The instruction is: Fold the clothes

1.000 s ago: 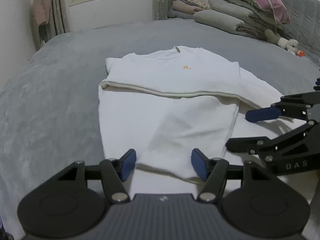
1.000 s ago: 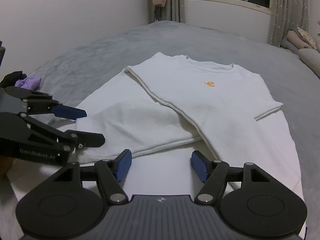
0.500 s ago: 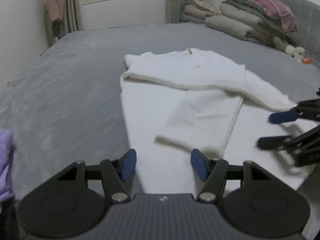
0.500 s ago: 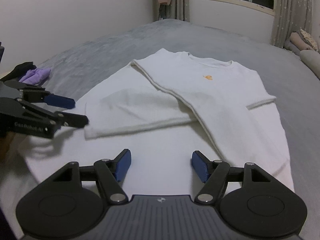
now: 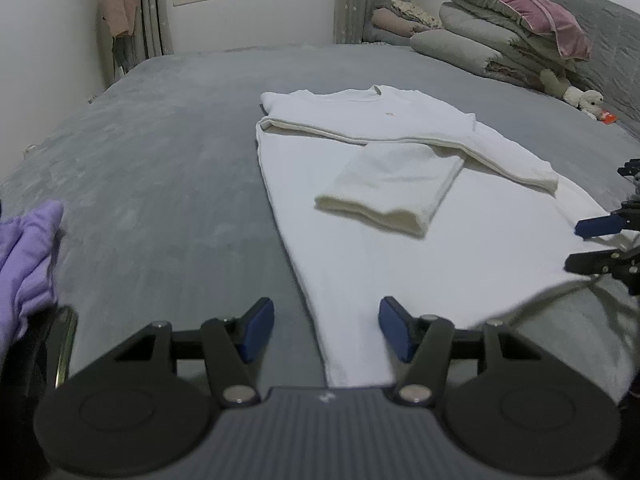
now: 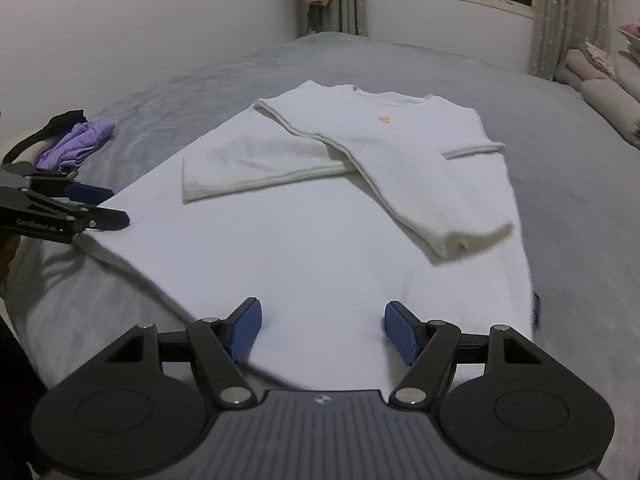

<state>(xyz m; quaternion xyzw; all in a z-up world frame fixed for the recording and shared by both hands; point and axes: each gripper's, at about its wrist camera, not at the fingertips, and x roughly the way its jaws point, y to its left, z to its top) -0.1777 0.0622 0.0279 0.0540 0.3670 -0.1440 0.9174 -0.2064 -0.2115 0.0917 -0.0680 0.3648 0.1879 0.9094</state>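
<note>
A white long-sleeved shirt [image 5: 400, 240] lies flat on the grey bed, both sleeves folded across its front, collar at the far end; it also shows in the right wrist view [image 6: 320, 240]. My left gripper [image 5: 326, 330] is open and empty, just over the shirt's near left hem corner. My right gripper [image 6: 322, 330] is open and empty over the near hem. Each gripper shows in the other's view: the right one [image 5: 596, 244] at the hem's right end, the left one [image 6: 96, 206] at its left end.
A purple garment [image 5: 24, 256] lies at the near left, also in the right wrist view [image 6: 80, 146]. Stacked quilts and pillows [image 5: 508, 36] and a plush toy [image 5: 580, 98] sit at the far right. The grey bed [image 5: 160, 160] spreads all around.
Both grippers have pulled back from the folded sleeves toward the shirt's hem. The sleeves lie where they were laid. Both grippers stay open.
</note>
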